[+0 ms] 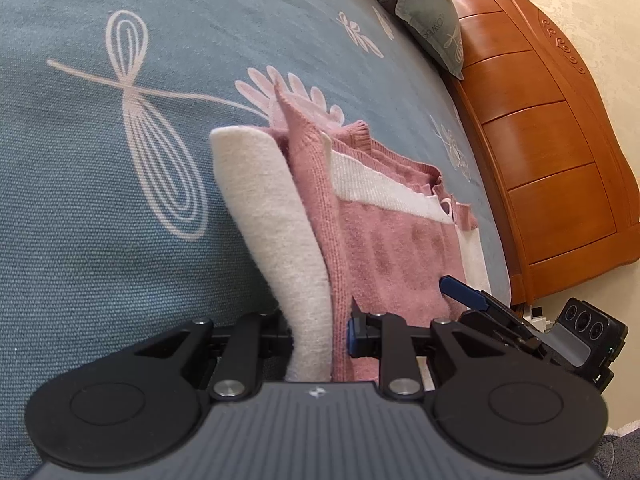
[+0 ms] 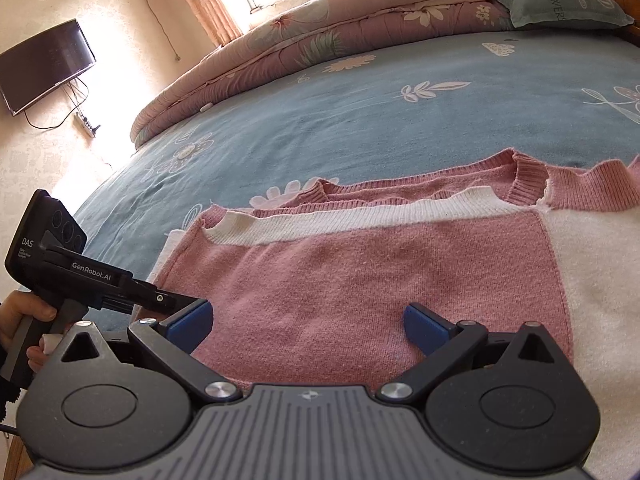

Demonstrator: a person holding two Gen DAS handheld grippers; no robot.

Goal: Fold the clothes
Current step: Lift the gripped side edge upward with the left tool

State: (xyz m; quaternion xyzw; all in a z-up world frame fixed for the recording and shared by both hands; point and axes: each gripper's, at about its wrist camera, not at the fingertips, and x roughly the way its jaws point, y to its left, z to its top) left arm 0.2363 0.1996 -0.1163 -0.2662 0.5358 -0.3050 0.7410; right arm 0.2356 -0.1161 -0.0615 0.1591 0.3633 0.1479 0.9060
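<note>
The pink-and-white knit sweater (image 2: 360,280) lies on the bed (image 2: 360,120), filling the lower centre of the right wrist view; it looks soft, light and floppy, best pinched at a hem or folded edge. The left gripper (image 1: 320,332) has its jaws clamped on a raised fold at bottom centre. The right gripper (image 2: 308,324) hovers with jaws wide, holding nothing.

A wide bed covered in a blue-grey woven sheet (image 2: 360,120) printed with pale flowers and dragonflies carries everything. A pink-and-white knitted sweater (image 2: 360,280) lies partly folded on its near part. A rolled pink floral quilt (image 2: 304,40) lies along the far edge, with a grey-green printed pillow (image 2: 560,0) beside it.
</note>
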